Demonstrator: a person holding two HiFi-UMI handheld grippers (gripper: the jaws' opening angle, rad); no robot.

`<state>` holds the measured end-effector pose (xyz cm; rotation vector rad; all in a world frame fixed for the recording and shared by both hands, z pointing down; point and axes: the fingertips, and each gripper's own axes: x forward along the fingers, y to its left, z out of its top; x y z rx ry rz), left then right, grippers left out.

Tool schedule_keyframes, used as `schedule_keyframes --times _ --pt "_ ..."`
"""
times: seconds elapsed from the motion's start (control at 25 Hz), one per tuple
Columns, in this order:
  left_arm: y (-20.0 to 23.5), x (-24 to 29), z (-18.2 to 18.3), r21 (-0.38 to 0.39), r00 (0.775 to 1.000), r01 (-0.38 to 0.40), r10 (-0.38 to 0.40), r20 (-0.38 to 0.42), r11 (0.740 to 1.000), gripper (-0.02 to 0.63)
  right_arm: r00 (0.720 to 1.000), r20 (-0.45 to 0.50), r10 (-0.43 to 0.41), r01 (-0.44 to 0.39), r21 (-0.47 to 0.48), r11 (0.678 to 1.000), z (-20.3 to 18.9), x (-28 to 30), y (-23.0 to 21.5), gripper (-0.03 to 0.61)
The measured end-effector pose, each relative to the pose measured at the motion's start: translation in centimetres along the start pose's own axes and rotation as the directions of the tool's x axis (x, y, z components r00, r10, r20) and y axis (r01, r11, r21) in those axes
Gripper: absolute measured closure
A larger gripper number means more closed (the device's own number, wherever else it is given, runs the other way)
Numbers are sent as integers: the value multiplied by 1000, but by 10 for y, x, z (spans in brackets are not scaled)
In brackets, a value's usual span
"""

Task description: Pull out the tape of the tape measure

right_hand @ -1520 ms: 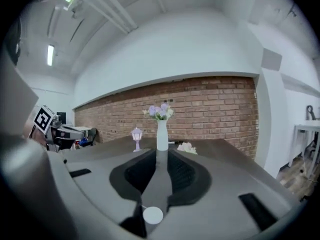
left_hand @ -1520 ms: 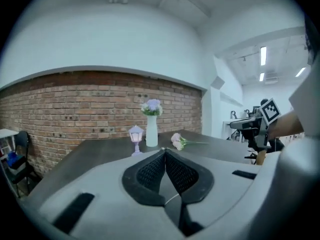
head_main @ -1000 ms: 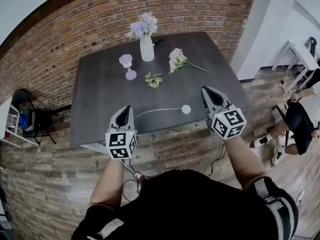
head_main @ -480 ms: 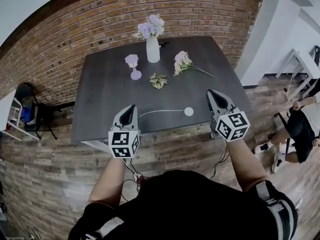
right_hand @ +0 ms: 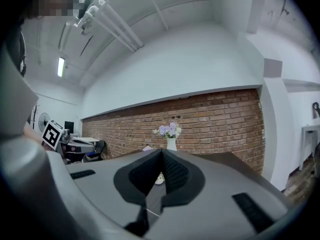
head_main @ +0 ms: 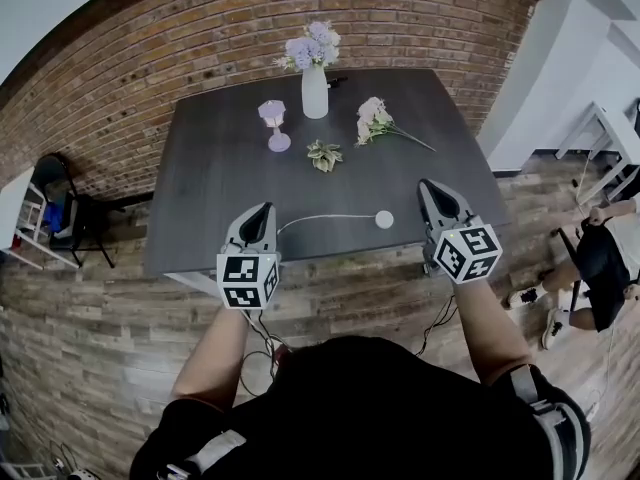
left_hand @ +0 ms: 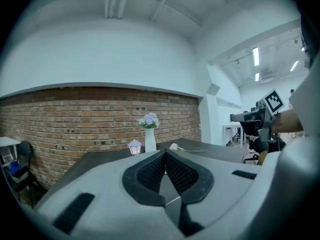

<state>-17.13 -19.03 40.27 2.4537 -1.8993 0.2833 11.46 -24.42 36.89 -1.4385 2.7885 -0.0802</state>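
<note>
White tape [head_main: 330, 216] out; table [head_main: 215, 183] dark.

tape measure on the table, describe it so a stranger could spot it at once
Start at the dark table by the brick wall and look to its near edge, away from the vase of purple flowers. The tape measure is the small round white disc there, the only thing with a thin pale strip trailing off to the left.
</note>
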Motion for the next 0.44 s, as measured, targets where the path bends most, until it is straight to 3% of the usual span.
schedule_keyframes --times 0.44 --pt "3 1 -12 -44 1000 -20 20 -5 999 604 999 -32 8 -8 -7 1000 -11 1 -1 583"
